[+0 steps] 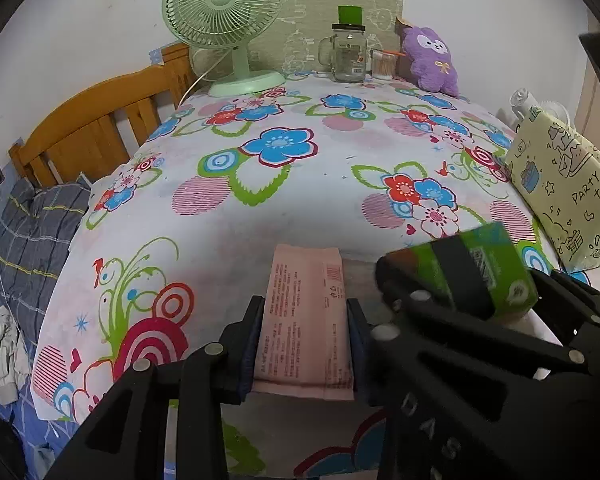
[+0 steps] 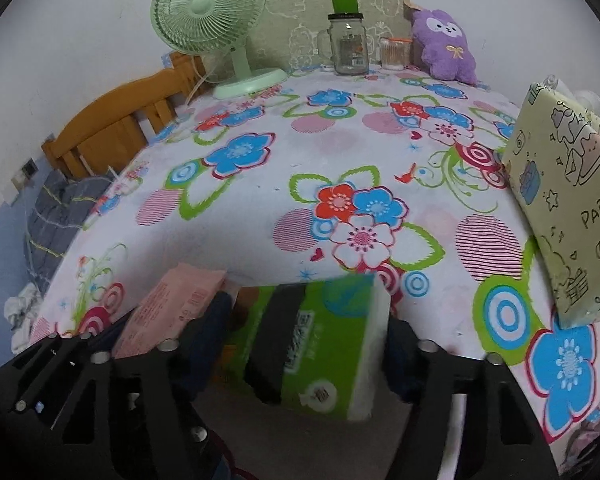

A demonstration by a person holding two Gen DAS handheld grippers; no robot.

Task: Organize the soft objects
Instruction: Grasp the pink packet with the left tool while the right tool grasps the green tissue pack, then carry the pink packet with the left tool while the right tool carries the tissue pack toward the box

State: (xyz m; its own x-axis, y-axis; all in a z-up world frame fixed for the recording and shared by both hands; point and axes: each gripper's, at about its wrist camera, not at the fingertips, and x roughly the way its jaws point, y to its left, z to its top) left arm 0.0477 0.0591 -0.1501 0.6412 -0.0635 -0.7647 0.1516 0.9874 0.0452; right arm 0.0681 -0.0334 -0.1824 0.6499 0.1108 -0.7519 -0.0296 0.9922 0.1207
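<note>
My left gripper [image 1: 306, 334] is shut on a pink tissue pack [image 1: 306, 316] and holds it over the near edge of the floral bed cover [image 1: 284, 192]. The pack also shows in the right wrist view [image 2: 168, 310]. My right gripper [image 2: 308, 344] is shut on a green tissue pack [image 2: 320, 344], held just right of the pink one; it also shows in the left wrist view [image 1: 484, 268]. A purple plush toy [image 1: 432, 60] leans at the far right of the bed. A yellow cartoon-print soft pack [image 1: 568, 192] stands at the right edge.
A green desk fan [image 1: 224, 24], a glass mug jar with a green lid [image 1: 348, 52] and a small tub of cotton swabs [image 1: 382, 65] stand at the far end. A wooden bed rail [image 1: 96, 120] and a grey checked pillow [image 1: 28, 240] lie to the left.
</note>
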